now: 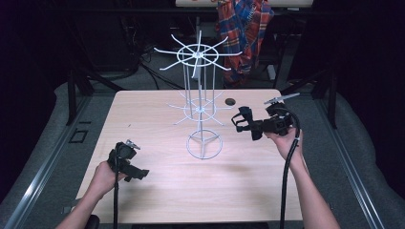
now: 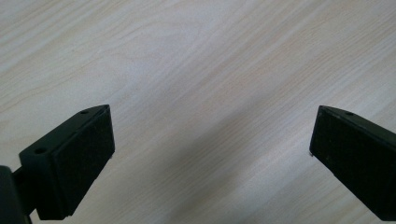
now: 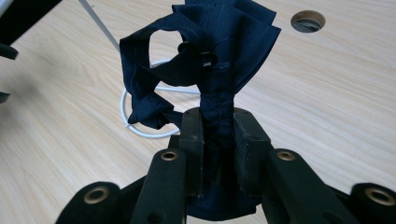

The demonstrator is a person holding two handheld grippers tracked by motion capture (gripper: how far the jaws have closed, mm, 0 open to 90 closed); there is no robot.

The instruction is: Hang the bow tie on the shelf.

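A white wire rack [image 1: 199, 107] with two tiers of radiating hooks stands on a ring base [image 1: 204, 145] at the middle of the wooden table [image 1: 157, 186]. My right gripper [image 1: 247, 125] is held above the table to the right of the rack, shut on a bunched dark navy cloth item [image 3: 205, 70] with a strap loop and a small ring. The rack's ring base [image 3: 135, 128] lies behind that cloth. My left gripper [image 1: 139, 173] rests low at the table's front left, open, its black pads [image 2: 79, 158] wide apart over bare wood.
A round cable hole [image 1: 230, 101] sits in the table's far right part, seen also as the hole [image 3: 307, 21] beyond the cloth. A plaid shirt [image 1: 243, 28] hangs behind the table. Black cables trail from both grippers toward the near edge.
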